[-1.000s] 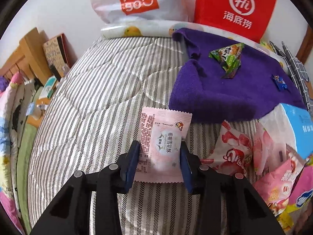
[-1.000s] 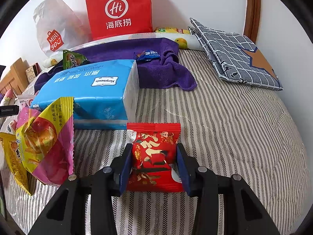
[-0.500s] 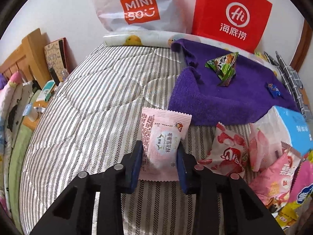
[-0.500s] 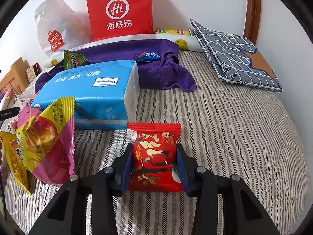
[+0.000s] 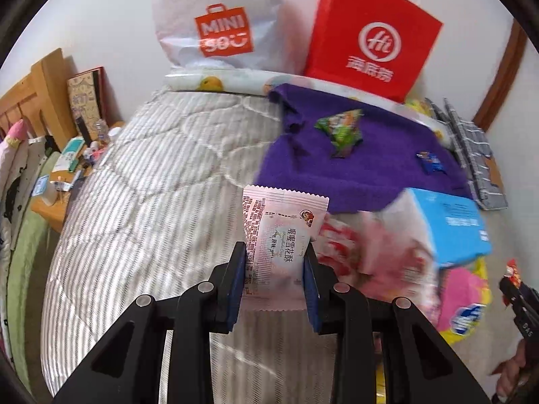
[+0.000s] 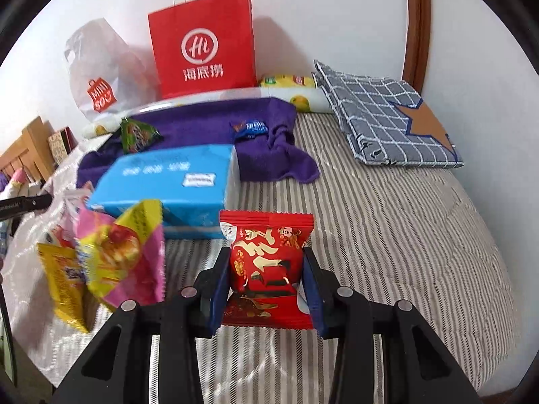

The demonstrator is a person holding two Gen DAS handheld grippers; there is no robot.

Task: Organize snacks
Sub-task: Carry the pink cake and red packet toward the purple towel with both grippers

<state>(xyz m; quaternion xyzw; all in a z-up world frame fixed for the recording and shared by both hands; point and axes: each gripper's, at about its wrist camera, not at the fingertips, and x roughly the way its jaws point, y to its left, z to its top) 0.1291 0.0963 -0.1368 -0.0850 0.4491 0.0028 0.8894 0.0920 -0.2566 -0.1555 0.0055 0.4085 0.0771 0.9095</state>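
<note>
My left gripper [image 5: 273,262] is shut on a pale pink snack packet [image 5: 281,242], held clear above the striped bed cover. In the right wrist view my right gripper [image 6: 266,269] is shut on a red snack packet [image 6: 266,259], also lifted off the bed. A purple towel [image 5: 363,161] lies ahead with a green triangular snack [image 5: 342,131] and a small blue packet [image 5: 431,161] on it. A heap of loose snacks [image 6: 111,252] lies beside a blue tissue pack [image 6: 168,181]. The right gripper's tip [image 5: 515,289] shows at the right edge of the left wrist view.
A red paper bag [image 6: 202,50] and a white plastic bag [image 6: 101,74] lean against the wall behind the towel. A folded checked cloth [image 6: 387,118] lies at the right. A cluttered bedside table [image 5: 70,171] and wooden headboard [image 5: 37,97] stand to the left.
The left jaws tightened on the pink packet, and both grippers rose with their packets, so the bed and snack heap now sit lower and farther away.
</note>
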